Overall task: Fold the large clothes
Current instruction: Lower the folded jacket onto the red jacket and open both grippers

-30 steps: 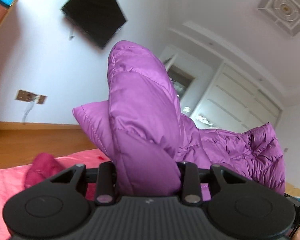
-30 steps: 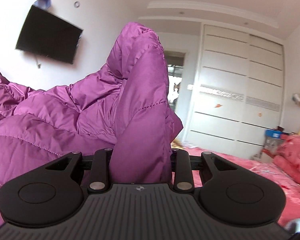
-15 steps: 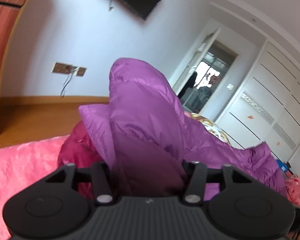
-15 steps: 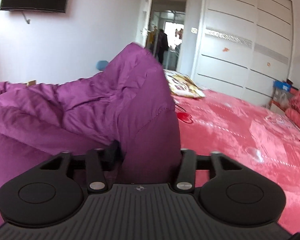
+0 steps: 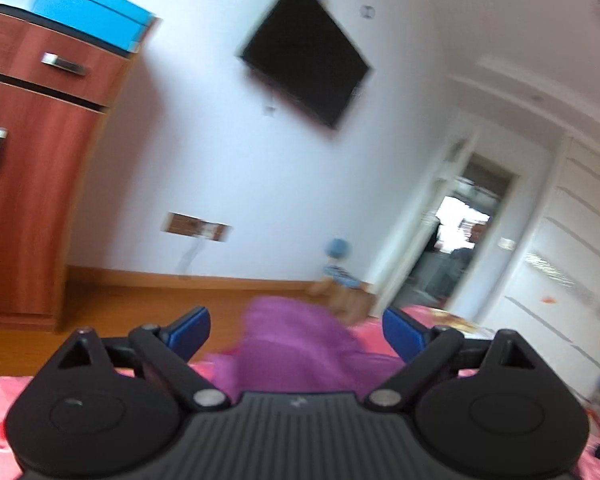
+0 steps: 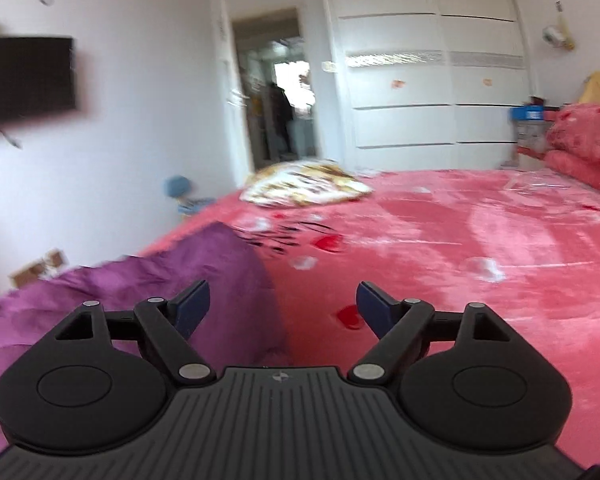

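1. In the left wrist view, our left gripper (image 5: 296, 330) has its jaws spread wide and holds nothing. The purple jacket (image 5: 296, 344) sits low in the middle of the frame, just past the jaws, on the pink bed (image 5: 4, 388). The picture is blurry, so we cannot tell if the jacket touches the jaws. A black TV (image 5: 306, 54) hangs on the wall in the upper middle, and a brown cabinet (image 5: 28, 168) fills the left side.

2. In the right wrist view, our right gripper (image 6: 283, 306) is wide open too, holding nothing. The jacket (image 6: 148, 292) lies in the lower left on the bed (image 6: 440, 240).

3. We think one fold is laid down. We cannot see the whole jacket, so more folds may be left.
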